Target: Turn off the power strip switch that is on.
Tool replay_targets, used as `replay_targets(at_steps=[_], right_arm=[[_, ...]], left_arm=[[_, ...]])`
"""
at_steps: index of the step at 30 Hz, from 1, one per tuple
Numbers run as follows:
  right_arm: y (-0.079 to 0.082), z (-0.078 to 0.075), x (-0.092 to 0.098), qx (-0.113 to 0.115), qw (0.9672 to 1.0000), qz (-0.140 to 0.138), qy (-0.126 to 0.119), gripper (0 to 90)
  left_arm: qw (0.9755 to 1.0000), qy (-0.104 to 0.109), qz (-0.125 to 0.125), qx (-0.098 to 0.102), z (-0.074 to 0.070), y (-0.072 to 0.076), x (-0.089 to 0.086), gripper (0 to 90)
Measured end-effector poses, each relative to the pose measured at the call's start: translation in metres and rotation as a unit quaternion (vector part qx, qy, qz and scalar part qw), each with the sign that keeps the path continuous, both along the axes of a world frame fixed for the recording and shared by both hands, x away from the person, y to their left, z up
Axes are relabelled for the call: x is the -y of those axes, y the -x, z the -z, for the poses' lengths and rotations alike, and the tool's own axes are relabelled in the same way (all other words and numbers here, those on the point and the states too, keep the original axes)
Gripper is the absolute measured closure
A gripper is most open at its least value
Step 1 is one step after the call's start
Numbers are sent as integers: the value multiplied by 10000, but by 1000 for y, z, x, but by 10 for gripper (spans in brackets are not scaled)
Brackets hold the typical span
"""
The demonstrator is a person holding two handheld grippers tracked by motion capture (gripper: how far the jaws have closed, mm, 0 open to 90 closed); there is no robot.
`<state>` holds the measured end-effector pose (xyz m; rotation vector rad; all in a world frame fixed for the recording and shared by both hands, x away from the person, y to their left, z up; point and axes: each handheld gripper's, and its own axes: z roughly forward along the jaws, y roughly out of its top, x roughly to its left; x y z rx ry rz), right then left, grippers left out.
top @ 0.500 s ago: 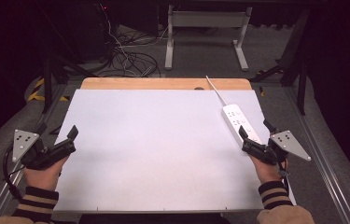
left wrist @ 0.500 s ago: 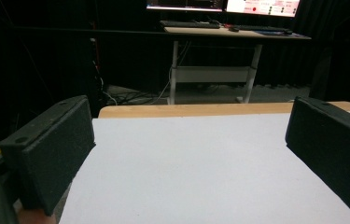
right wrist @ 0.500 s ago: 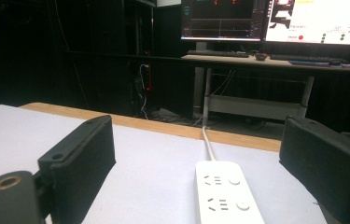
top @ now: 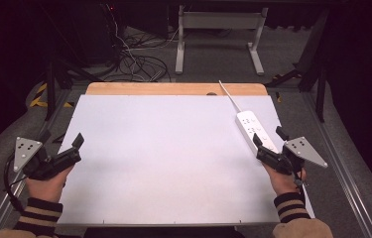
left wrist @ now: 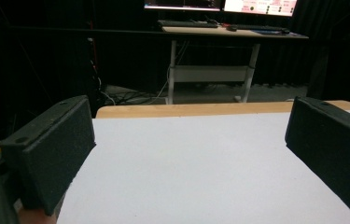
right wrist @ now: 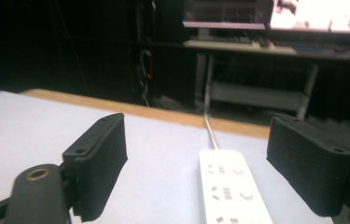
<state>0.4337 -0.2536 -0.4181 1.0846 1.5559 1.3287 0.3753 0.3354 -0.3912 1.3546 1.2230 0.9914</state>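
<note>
A white power strip (top: 254, 130) lies on the right side of the white table sheet (top: 168, 148), its cord (top: 228, 94) running off the far edge. My right gripper (top: 269, 137) hovers just at the strip's near end, jaws open, nothing held. In the right gripper view the power strip (right wrist: 231, 186) lies between and ahead of the open gripper (right wrist: 210, 168). My left gripper (top: 60, 140) rests at the table's left edge, open and empty. In the left gripper view the left gripper (left wrist: 186, 154) frames bare white sheet (left wrist: 186, 163).
A wooden strip (top: 173, 89) borders the table's far edge. Beyond it stand a desk frame (top: 218, 29) and loose cables (top: 134, 64) on the floor. A metal rail (top: 342, 168) runs along the right side. Monitors (left wrist: 219, 4) glow in the background.
Both grippers hold nearly the same places as before; the right one has edged slightly toward the power strip.
</note>
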Motion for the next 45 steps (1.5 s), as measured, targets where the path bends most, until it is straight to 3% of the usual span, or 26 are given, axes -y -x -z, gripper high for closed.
replay_targets(at_steps=[2,4,5,6,7,9,14,18,20,24,26,30,34,36,40,41,44,45], right_arm=[[-1,-1,0,-113,9999,20,-1,271],[-4,-4,2,-302,9995,-98,-21,524],[-4,-4,2,-302,9995,-98,-21,524],[-3,-7,2,-253,9996,-106,-11,758],[-3,-9,3,-266,9996,-81,-65,852],[-3,-13,5,-267,9995,-9,-172,900],[-8,-20,9,-268,9991,37,-314,900],[-13,-29,8,-237,9994,-105,-208,900],[-23,-42,4,-337,9994,-73,-49,900],[-33,-50,-2,-471,9989,-47,59,900],[-45,-56,-9,-689,9974,6,208,900],[-56,-63,-10,-820,9964,68,215,900],[-75,-75,-13,-1204,9918,140,410,900],[-82,-81,-15,-1301,9899,150,551,900],[-89,-87,-17,-1337,9890,129,622,900],[-97,-89,-19,-1500,9856,216,744,900],[-103,-93,-19,-1603,9840,244,733,900],[-112,-99,-20,-1772,9808,300,763,900]], left_arm=[[10000,-2,22,-24,0,0,0,21],[10000,7,20,-21,0,-1,0,21],[10000,14,21,-18,0,-1,0,21],[10000,17,5,-19,0,-1,-1,22],[10000,27,10,-24,0,-1,-1,23],[10000,14,8,-45,0,-1,-1,23],[10000,-37,4,-61,1,-2,1,25],[9999,-51,-10,-87,2,-3,0,26],[9999,-41,-15,-106,2,-3,0,27],[9999,-35,-22,-104,2,-3,-1,29],[9999,-35,-37,-106,3,-3,-1,29],[9999,-39,-63,-118,3,-3,-1,30],[9999,-43,-67,-131,3,-3,-2,31],[9999,-34,-72,-137,3,-3,-2,31],[9999,-39,-74,-134,3,-2,-2,31],[9999,-44,-78,-136,3,-2,-2,32],[9999,-48,-75,-142,3,-2,-3,32],[9998,-51,-76,-149,3,-2,-3,33]])
